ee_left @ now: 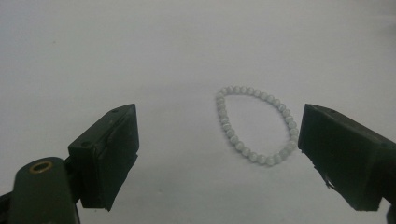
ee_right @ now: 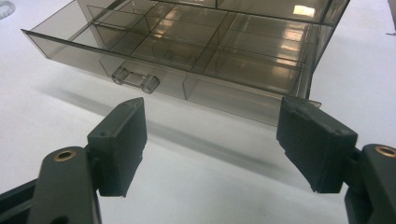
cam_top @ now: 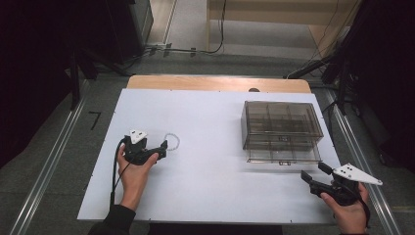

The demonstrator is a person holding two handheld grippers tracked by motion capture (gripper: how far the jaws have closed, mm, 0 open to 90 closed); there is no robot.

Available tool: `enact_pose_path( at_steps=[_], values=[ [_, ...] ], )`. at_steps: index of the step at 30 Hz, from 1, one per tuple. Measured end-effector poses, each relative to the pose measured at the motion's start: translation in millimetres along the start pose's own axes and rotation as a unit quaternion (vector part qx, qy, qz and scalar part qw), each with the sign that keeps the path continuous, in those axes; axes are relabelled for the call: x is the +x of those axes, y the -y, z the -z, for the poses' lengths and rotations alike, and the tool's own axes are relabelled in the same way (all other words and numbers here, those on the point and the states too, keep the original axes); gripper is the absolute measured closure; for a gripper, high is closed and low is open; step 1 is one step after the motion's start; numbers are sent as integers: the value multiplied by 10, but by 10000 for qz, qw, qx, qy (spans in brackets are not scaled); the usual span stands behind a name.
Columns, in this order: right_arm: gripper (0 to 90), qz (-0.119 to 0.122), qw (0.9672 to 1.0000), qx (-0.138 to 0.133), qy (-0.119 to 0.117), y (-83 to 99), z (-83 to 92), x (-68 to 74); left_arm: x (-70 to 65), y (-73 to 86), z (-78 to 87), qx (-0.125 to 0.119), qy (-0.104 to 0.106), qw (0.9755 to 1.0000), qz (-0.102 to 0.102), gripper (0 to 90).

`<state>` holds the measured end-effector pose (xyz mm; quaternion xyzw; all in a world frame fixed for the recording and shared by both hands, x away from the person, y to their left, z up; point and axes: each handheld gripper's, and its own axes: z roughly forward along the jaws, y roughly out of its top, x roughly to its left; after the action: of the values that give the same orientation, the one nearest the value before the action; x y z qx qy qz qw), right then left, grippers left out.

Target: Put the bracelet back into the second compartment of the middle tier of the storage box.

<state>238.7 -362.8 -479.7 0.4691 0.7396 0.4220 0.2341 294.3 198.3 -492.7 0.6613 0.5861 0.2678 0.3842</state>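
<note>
Bracelet (ee_left: 256, 125) dead ahead of the left gripper (ee_left: 219, 154), a loop of pale beads lying flat on the white table (cam_top: 210, 166). The jaws stand wide apart and empty, and the loop sits between them but off to the right-hand jaw, almost touching it. That spread looks chosen to straddle the loop; I'd say the aim is to close across one side of the bead string. From the high view the left gripper (cam_top: 164, 145) points right, tips just beside the bracelet (cam_top: 172, 141), hand low to the table.

Over on the right, the right gripper (cam_top: 307, 177) waits near the table's front edge, just short of the box (cam_top: 281, 131). It is a smoky clear organiser with its lower drawer (ee_right: 154, 51) pulled out toward the person, dividers showing, compartments empty as far as I can tell. In the right gripper view those jaws are open too, holding nothing, lined up on the drawer front with its small clear handle (ee_right: 135, 78) up and left of them. Drawer open, so a compartment is ready for the beads, I judge.

Writing? None readable on the box, bracelet or grippers.
</note>
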Motion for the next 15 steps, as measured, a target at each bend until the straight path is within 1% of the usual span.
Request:
enact_pose_path(
  at_steps=[7,13,15],
  values=[
    [228,4,10000,5,-8,0,-1,1,-46,-25,-61,46,2,10000,-21,155],
    [228,14,10000,24,-22,0,-6,2,-37,-37,-93,101,-14,9999,-35,175],
    [228,20,10000,30,-22,0,-7,2,-40,-40,-110,95,-53,9999,-22,182]
  ],
)
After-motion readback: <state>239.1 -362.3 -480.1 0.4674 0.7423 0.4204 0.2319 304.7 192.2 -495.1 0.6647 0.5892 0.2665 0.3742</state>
